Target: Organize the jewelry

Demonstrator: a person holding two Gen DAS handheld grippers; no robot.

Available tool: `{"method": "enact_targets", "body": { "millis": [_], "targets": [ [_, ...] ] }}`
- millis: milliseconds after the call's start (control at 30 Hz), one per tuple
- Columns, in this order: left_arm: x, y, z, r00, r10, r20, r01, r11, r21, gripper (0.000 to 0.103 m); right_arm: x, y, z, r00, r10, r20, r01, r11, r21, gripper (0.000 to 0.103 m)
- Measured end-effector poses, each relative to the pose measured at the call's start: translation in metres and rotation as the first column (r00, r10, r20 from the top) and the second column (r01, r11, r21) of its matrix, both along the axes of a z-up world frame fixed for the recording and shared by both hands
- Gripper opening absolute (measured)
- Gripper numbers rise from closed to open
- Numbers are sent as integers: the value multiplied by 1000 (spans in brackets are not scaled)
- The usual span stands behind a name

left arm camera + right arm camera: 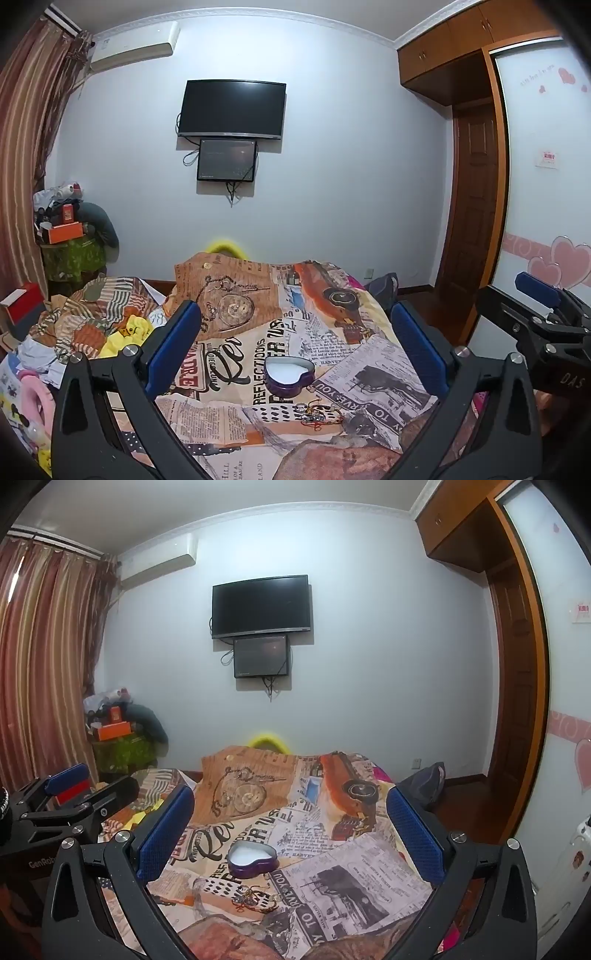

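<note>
A purple heart-shaped box (290, 377) with a white inside sits open on the printed cloth (373, 380); it also shows in the right wrist view (252, 859). A small tangle of jewelry (317, 412) lies just in front of the box, also in the right wrist view (253, 897). My left gripper (295, 336) is open and empty, above and short of both. My right gripper (291, 818) is open and empty too, held alongside; it shows at the right edge of the left wrist view (543, 306).
The printed cloth covers a bed. Piled clothes and a red box (18, 310) lie at the left. A cluttered stand (70, 251) is in the far left corner. A wardrobe (535, 184) and a door (472, 221) are on the right.
</note>
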State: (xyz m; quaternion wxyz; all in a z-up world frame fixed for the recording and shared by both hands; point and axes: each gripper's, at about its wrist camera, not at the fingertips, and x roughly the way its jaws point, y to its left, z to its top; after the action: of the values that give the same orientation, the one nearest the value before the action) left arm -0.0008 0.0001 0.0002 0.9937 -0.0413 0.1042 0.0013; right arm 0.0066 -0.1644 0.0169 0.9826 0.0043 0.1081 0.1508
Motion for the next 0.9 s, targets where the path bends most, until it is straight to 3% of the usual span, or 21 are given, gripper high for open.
{"method": "enact_targets", "body": {
  "millis": [900],
  "targets": [
    [7,2,-9,1000,6,-27,-6,1000,2,103,6,1,-7,999,8,-38,-7,1000,12,103]
  ]
}}
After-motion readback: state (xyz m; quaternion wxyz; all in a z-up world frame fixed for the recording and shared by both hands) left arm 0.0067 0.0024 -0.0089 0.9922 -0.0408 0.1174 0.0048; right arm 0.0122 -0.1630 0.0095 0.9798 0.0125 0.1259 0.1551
